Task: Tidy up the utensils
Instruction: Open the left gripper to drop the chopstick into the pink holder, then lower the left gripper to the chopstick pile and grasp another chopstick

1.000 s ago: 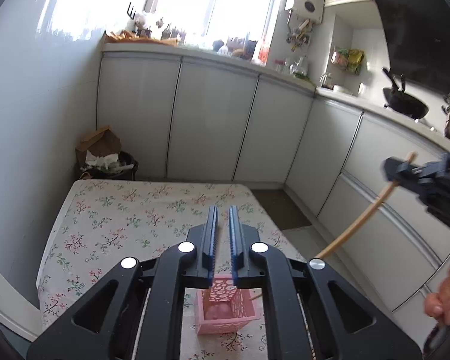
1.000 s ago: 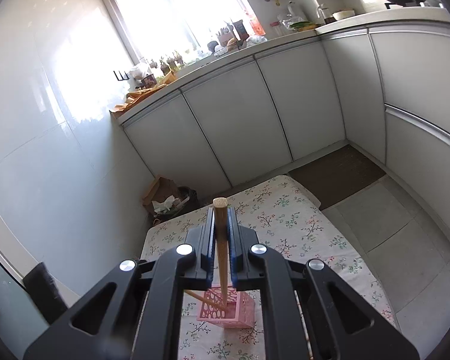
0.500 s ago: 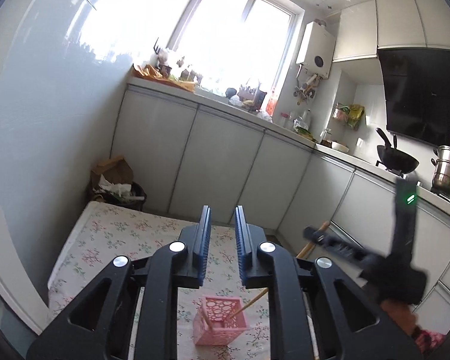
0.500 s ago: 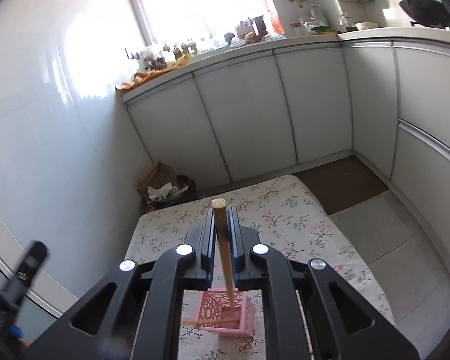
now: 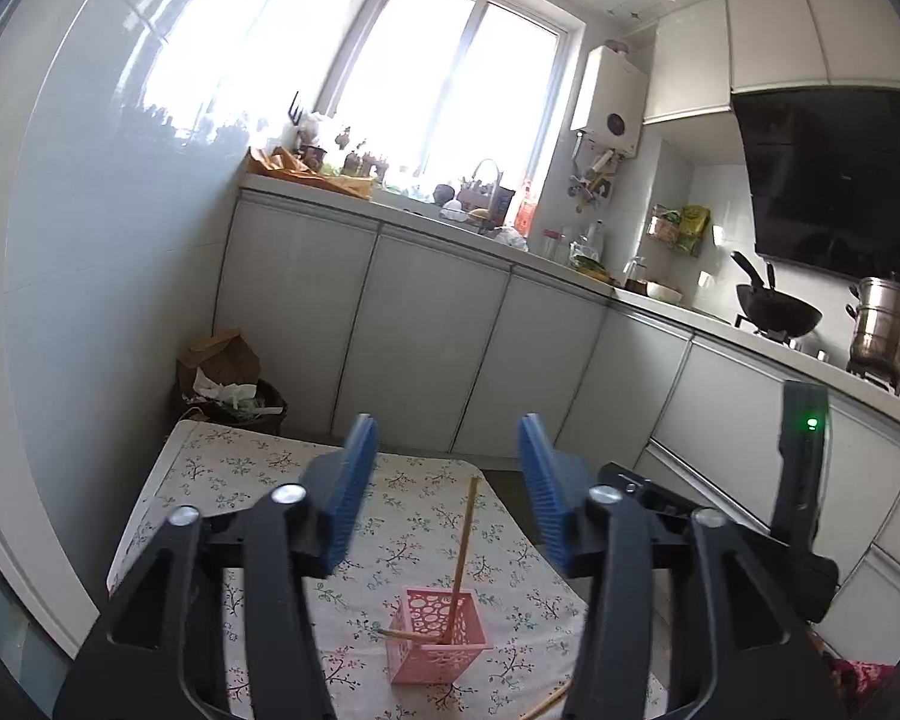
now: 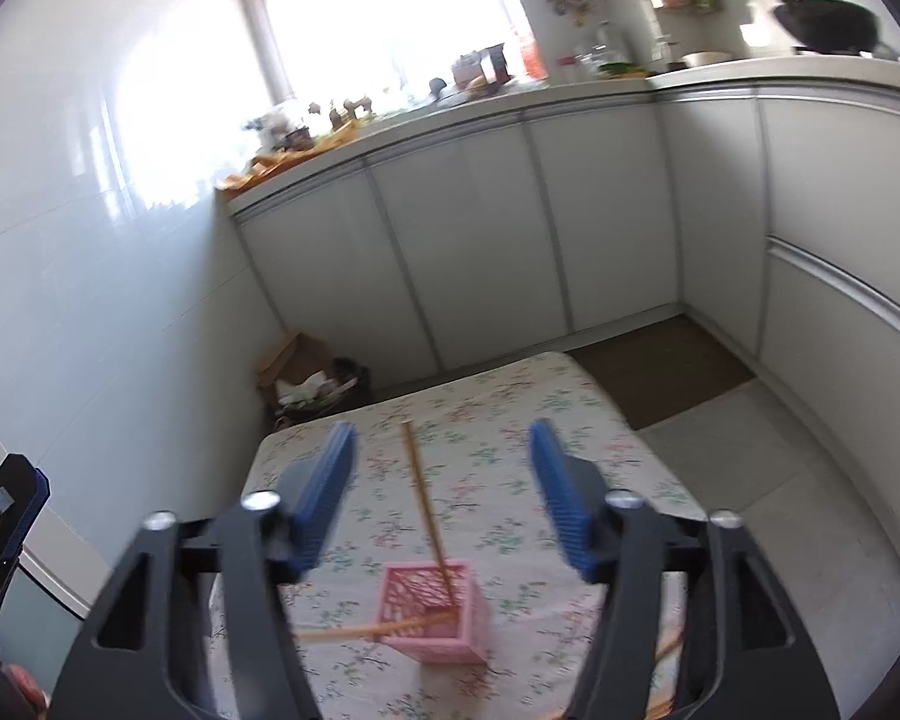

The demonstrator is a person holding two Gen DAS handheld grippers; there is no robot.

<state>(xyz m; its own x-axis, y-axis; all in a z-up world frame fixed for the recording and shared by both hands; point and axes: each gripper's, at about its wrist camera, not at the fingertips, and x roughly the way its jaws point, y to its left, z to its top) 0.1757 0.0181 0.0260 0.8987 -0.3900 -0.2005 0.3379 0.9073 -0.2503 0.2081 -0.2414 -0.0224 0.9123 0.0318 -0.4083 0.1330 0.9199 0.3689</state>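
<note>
A pink perforated basket stands on the flower-patterned table. One wooden chopstick stands tilted in it, free of any pad. A second chopstick lies slanted over the basket's rim. My right gripper hovers above and behind the basket, its jaws opening; the upright chopstick shows between them untouched. My left gripper is also above the basket, its jaws opening with nothing between them.
More wooden sticks lie on the cloth near the front edge. A bin with cardboard stands beyond the table's far left corner. White cabinets line the back and right; a wok and steel pot sit on the counter.
The right gripper has let go of the chopstick, which now leans in the basket, and its jaws have spread wide. The left gripper has risen, drawn back and opened.
</note>
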